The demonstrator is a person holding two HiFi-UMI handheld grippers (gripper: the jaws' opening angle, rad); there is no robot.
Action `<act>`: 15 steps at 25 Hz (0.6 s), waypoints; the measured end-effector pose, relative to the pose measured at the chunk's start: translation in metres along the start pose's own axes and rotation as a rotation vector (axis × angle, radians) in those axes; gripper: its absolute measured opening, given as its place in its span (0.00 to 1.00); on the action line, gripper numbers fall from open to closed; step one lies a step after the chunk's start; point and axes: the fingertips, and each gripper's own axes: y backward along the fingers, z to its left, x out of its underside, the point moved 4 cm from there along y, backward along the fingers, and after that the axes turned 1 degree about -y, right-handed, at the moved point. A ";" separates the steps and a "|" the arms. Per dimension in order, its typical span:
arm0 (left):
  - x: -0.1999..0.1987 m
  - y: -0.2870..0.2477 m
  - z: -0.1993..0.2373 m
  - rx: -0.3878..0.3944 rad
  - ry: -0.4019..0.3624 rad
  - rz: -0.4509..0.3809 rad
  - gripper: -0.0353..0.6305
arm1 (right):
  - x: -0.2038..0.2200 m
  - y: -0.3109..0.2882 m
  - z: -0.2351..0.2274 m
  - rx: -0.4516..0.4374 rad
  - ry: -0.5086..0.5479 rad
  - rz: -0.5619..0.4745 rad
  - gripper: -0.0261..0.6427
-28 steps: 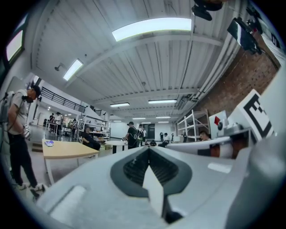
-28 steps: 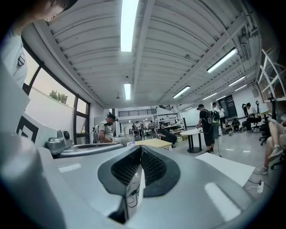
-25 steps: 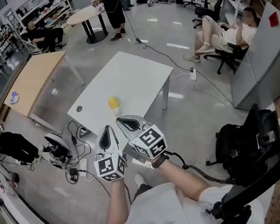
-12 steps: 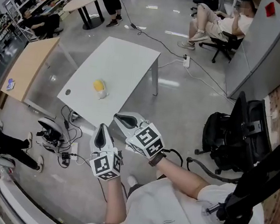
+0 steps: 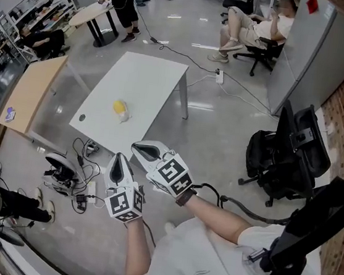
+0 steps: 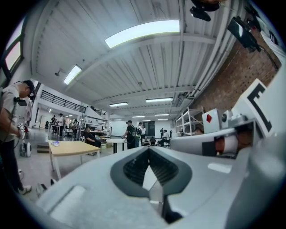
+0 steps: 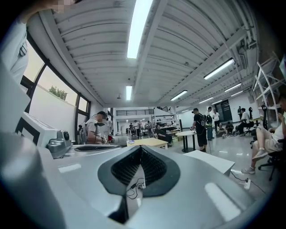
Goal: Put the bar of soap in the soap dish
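Note:
A yellow bar of soap (image 5: 119,105) lies on the white table (image 5: 148,81), with a small pale dish (image 5: 124,116) touching its near side. Both grippers hang over the floor, short of the table's near edge. My left gripper (image 5: 118,156) is shut and holds nothing. Beside it, my right gripper (image 5: 135,146) is also shut and empty. In the left gripper view the jaws (image 6: 149,149) meet at the tip, pointing level across the room. The right gripper view shows its jaws (image 7: 140,148) together, with the white table (image 7: 214,161) off to the right.
A wooden table (image 5: 31,94) stands left of the white one. Cables and devices (image 5: 68,174) litter the floor near its corner. A black office chair (image 5: 298,146) and a black bag (image 5: 263,154) sit to the right. Several people are at the far end of the room.
Both grippers have shifted left in the head view, still side by side and shut. The white table with the soap now sits further left and higher in the picture.

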 end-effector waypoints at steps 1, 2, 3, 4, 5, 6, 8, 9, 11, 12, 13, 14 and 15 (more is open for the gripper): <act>0.000 0.004 0.003 0.004 0.000 -0.001 0.05 | -0.001 -0.002 0.006 0.001 0.002 -0.002 0.05; 0.000 0.008 0.008 0.004 -0.002 -0.004 0.05 | 0.000 -0.004 0.012 0.000 0.006 -0.003 0.05; 0.000 0.013 0.013 0.000 -0.004 -0.006 0.05 | 0.000 -0.006 0.020 -0.004 0.009 -0.005 0.05; 0.000 0.018 0.020 -0.008 -0.006 -0.006 0.05 | -0.002 -0.009 0.028 -0.011 0.011 -0.007 0.05; -0.001 0.023 0.027 -0.018 -0.007 -0.005 0.05 | -0.005 -0.010 0.036 -0.018 0.012 -0.011 0.05; -0.002 0.027 0.034 -0.026 -0.007 -0.006 0.05 | -0.007 -0.011 0.044 -0.024 0.016 -0.017 0.05; -0.004 0.031 0.045 -0.033 -0.007 -0.013 0.05 | -0.011 -0.012 0.054 -0.025 0.032 -0.033 0.05; -0.005 0.032 0.048 -0.032 -0.007 -0.015 0.05 | -0.011 -0.012 0.056 -0.020 0.036 -0.035 0.05; -0.005 0.036 0.051 -0.028 -0.010 -0.013 0.05 | -0.005 -0.013 0.058 -0.008 0.027 -0.026 0.05; -0.005 0.038 0.051 -0.025 -0.010 -0.012 0.05 | -0.002 -0.014 0.058 -0.002 0.020 -0.021 0.05; -0.005 0.039 0.052 -0.020 -0.010 -0.013 0.05 | -0.001 -0.014 0.059 0.002 0.017 -0.021 0.05; -0.006 0.040 0.052 -0.014 -0.011 -0.014 0.05 | -0.002 -0.014 0.061 0.006 0.017 -0.026 0.05; -0.006 0.040 0.052 -0.006 -0.012 -0.014 0.05 | -0.003 -0.014 0.061 0.013 0.022 -0.031 0.05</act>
